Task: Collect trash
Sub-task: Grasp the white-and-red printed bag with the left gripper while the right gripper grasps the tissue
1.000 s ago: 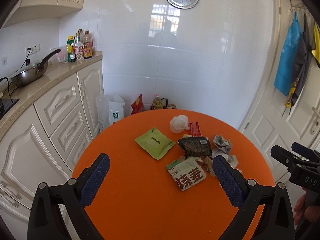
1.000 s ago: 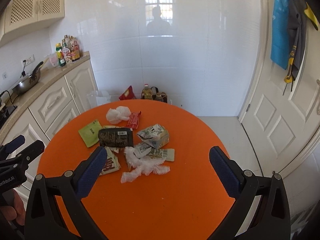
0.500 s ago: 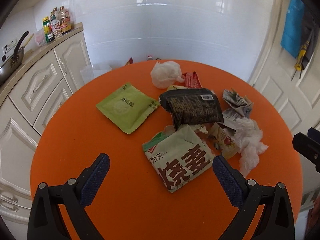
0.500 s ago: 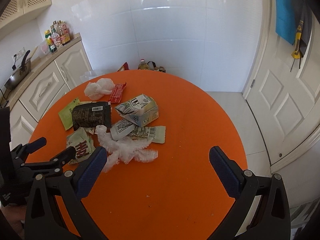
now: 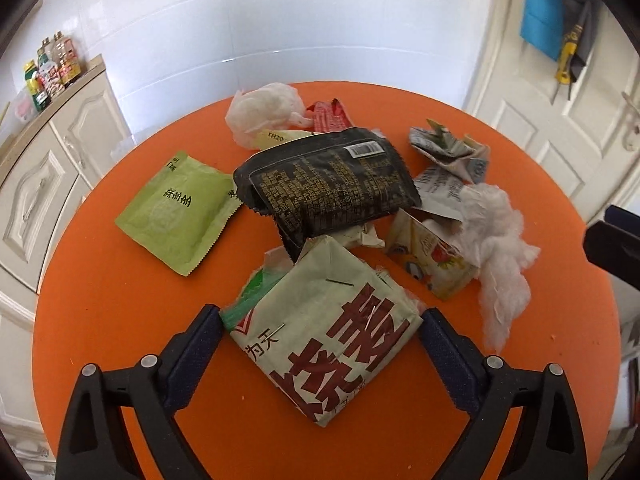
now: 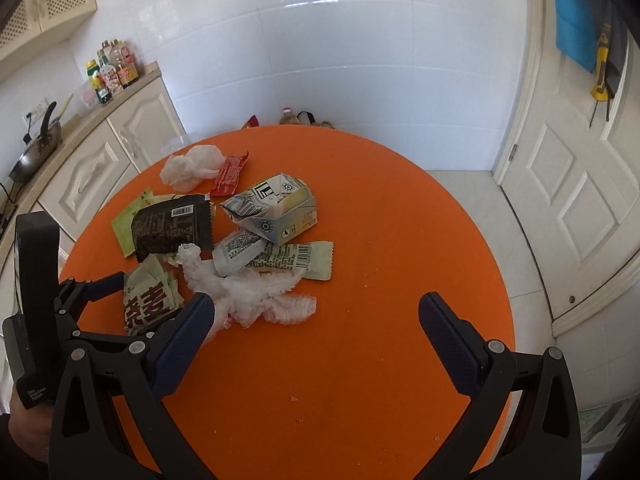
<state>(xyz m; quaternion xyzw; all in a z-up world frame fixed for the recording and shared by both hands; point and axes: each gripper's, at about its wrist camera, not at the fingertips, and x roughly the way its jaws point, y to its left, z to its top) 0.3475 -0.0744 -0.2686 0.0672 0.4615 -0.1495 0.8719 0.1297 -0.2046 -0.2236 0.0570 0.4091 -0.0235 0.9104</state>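
Trash lies in a pile on the round orange table (image 5: 112, 304). My left gripper (image 5: 320, 340) is open with its fingers on either side of a pale green wrapper with red characters (image 5: 332, 344), low over it; this wrapper also shows in the right wrist view (image 6: 148, 300). Beyond lie a black packet (image 5: 328, 184), a green sachet (image 5: 180, 208), a crumpled white bag (image 5: 264, 112), a red wrapper (image 5: 330, 114), a crushed carton (image 6: 276, 208) and white tissue (image 6: 248, 292). My right gripper (image 6: 316, 328) is open and empty above bare table, right of the tissue.
Cream kitchen cabinets (image 6: 104, 160) with a wok (image 6: 36, 148) and bottles (image 6: 112, 68) stand to the left. A white door (image 6: 580, 184) is to the right. White tiled wall behind, with bottles on the floor (image 6: 292, 118) past the table's far edge.
My left gripper has moved forward and down until its fingers straddle the green wrapper with red characters. My right gripper has moved closer to the table and the tissue.
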